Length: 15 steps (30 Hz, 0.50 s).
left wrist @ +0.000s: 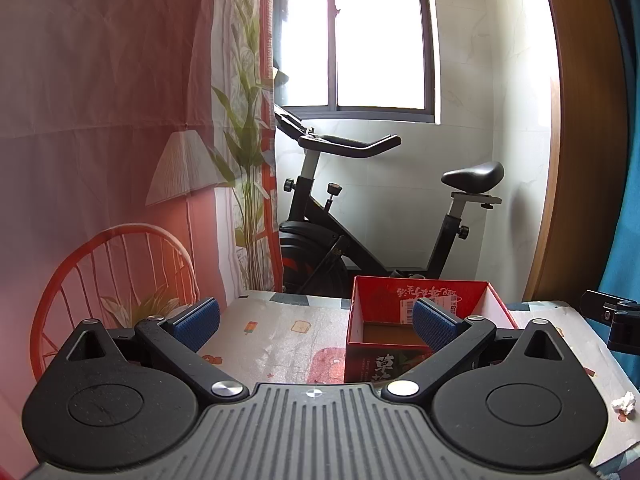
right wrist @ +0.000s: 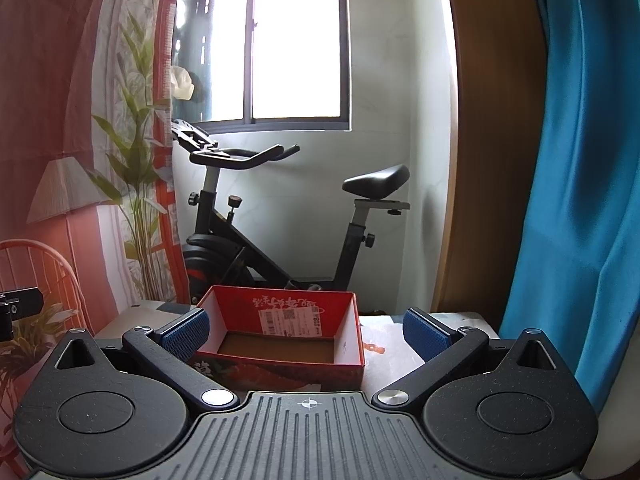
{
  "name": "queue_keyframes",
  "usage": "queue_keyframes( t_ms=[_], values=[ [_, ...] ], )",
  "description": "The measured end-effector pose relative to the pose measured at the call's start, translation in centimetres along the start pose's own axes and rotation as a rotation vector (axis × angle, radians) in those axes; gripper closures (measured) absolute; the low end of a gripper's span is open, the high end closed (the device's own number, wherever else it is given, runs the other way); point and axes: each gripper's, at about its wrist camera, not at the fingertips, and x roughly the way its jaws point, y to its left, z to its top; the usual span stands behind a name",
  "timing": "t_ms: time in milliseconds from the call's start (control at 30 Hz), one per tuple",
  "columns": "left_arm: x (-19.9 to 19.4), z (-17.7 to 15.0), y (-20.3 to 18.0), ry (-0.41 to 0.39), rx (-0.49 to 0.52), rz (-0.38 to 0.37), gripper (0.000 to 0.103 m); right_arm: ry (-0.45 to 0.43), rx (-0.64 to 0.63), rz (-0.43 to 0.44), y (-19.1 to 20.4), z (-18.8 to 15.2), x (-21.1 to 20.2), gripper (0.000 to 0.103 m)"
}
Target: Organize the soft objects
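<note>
Now, what stands before me, line by line:

Left gripper (left wrist: 316,322): it hangs above the table, fingers wide apart, blue pads (left wrist: 199,322) holding nothing.

Right gripper (right wrist: 306,334): it hangs above the table too, fingers also spread wide, nothing between the blue pads (right wrist: 426,336).

Red box (right wrist: 280,332): an open cardboard box with white inner walls, a brown bottom and a white shipping label on the far inner wall. It stands on the table in front of both grippers, and I see nothing inside it. In the left view it is partly behind the right finger; in the right view it is behind the left finger.

Soft object (left wrist: 625,402): a small crumpled white wad, like tissue, lies on the table near its right edge, well apart from the box and touching no gripper.

Table (left wrist: 280,328): it is covered by a pale cloth with small cartoon prints.

Background: an exercise bike (right wrist: 280,220) under a bright window (left wrist: 380,36), a printed hanging cloth (left wrist: 100,120) at the left, a blue curtain (right wrist: 580,160) at the right.
</note>
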Motion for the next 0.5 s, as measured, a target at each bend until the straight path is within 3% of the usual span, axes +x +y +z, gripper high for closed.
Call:
queue_keyframes(
  t_ms=[500],
  values=[
    [-0.06,0.1,-0.27,-0.006,-0.001,-0.001,0.0,-0.003,0.0,-0.002,-0.14,-0.01,0.08,0.0]
  ],
)
